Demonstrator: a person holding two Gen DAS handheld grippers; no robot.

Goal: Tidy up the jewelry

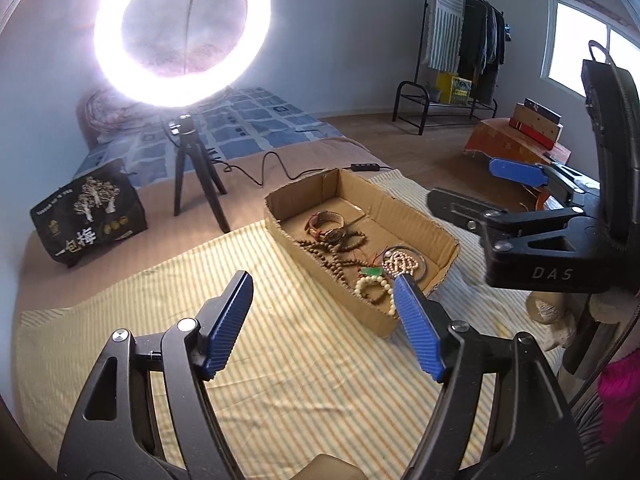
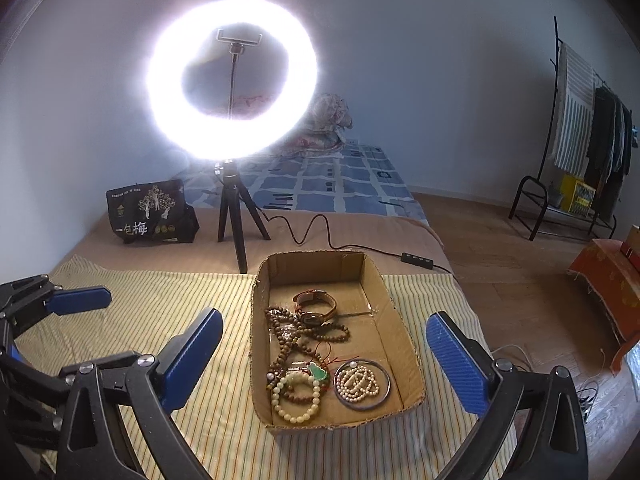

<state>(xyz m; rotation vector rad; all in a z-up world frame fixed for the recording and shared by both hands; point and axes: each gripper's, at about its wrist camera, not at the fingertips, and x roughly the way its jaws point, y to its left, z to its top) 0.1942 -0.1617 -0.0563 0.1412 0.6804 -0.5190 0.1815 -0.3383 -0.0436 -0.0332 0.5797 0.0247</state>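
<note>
Striped cloth (image 2: 160,320) on a bed, cardboard box (image 2: 404,344) of jewelry.
Both grippers, left (image 1: 320,312) and right (image 2: 324,356), are held wide, empty; tangled beads (image 2: 292,340) are hard to separate.

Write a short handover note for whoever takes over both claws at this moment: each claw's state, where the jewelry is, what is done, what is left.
Left claw: open, holding nothing, above the striped cloth just left of the box.
Right claw: open, holding nothing, hovering over the cardboard box.
Jewelry: all in the box. Watch toward the far end, brown bead strings in the middle, pale bead bracelet and green pendant near the front, pearls inside a metal bangle.
Done: everything sits in the box.
Left: the pieces overlap in a loose heap; separating them may remain.
</note>
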